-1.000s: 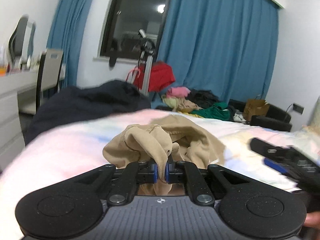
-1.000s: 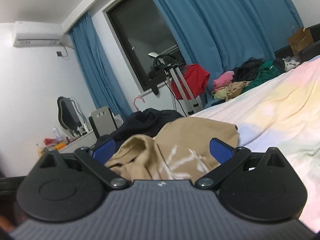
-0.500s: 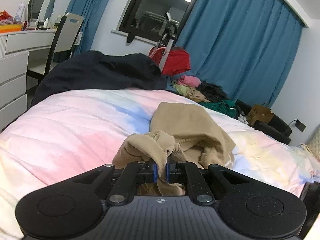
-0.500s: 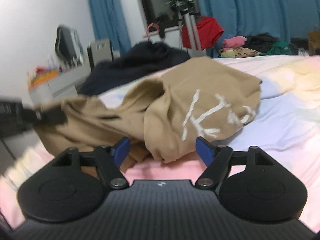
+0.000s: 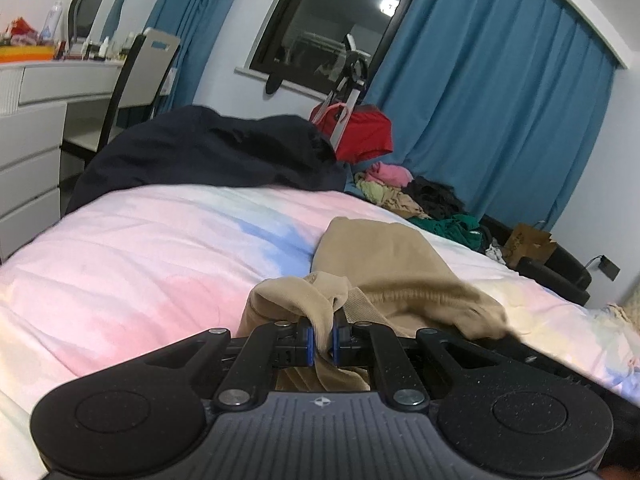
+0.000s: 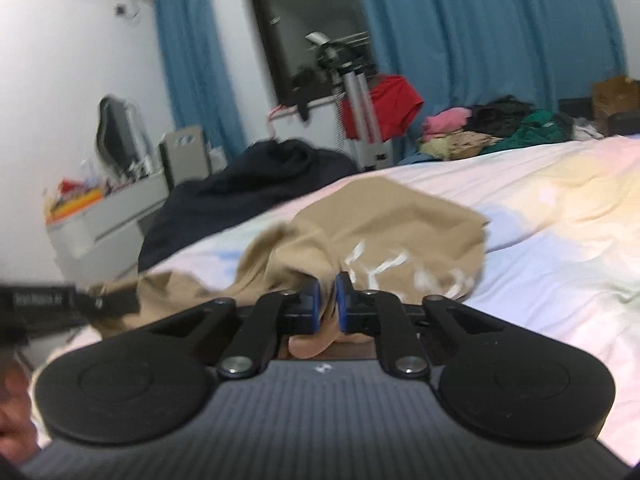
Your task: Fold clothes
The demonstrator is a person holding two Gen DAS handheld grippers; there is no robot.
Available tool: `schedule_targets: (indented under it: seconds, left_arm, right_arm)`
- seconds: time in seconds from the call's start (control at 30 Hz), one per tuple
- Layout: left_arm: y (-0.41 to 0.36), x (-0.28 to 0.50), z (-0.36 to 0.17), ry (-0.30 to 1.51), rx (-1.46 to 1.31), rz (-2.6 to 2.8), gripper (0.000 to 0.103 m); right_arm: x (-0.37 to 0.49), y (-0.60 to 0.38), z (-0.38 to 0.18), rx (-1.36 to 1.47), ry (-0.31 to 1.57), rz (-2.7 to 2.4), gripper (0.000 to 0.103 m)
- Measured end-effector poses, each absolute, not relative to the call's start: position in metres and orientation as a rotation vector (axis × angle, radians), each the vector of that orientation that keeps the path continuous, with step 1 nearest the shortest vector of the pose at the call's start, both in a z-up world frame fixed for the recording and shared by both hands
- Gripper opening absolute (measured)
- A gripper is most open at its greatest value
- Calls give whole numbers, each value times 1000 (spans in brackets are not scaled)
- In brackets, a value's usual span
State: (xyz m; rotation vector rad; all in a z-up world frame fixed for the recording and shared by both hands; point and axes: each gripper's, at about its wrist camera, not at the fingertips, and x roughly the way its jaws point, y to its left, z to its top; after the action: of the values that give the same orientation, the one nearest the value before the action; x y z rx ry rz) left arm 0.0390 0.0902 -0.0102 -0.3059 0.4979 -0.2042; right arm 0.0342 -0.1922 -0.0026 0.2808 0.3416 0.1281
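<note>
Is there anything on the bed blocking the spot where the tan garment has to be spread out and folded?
Nothing visible does. The tan cotton garment lies on bare pastel tie-dye bedding. The dark navy clothing heap sits at the bed's far edge, apart from it. Both grippers already have its fabric between their jaws.

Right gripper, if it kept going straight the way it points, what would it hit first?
The right gripper, jaws closing on a fold, would push into the crumpled tan white-printed cotton garment on the pastel bed cover.
</note>
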Motion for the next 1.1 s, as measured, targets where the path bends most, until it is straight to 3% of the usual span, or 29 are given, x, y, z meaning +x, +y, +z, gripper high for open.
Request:
schedule_targets:
  seconds: [0.37, 0.6, 0.73, 0.77, 0.8, 0.83, 0.87, 0.9, 1.07, 1.1]
  left_arm:
    - [76, 23, -2, 415, -286, -294, 8]
    - [66, 27, -13, 450, -243, -290, 8]
    - [64, 27, -15, 457, -215, -265, 8]
    - [64, 27, -15, 458, -211, -261, 8]
    - [63, 26, -15, 459, -206, -258, 8]
    - [63, 26, -15, 460, -202, -254, 8]
    - [64, 27, -15, 460, -199, -252, 8]
    - [63, 27, -15, 462, -195, -250, 9]
    - [59, 33, -21, 485, -130, -204, 10]
    - [60, 35, -23, 497, -127, -194, 10]
  right_arm:
    - [16, -276, 34, 411, 166, -75, 10]
    - [36, -330, 10, 521, 314, -228, 12]
    - [42, -306, 12, 489, 353, -58, 13]
    - [42, -296, 13, 458, 355, -17, 20]
    - [41, -284, 14, 415, 354, 20, 41]
    - [40, -273, 15, 372, 352, 56, 75]
    - [39, -263, 15, 329, 358, 87, 89]
    - [40, -255, 16, 287, 379, 107, 97]
    - [50, -224, 10, 55, 524, 117, 91]
    - [51, -221, 6, 5, 550, 108, 69]
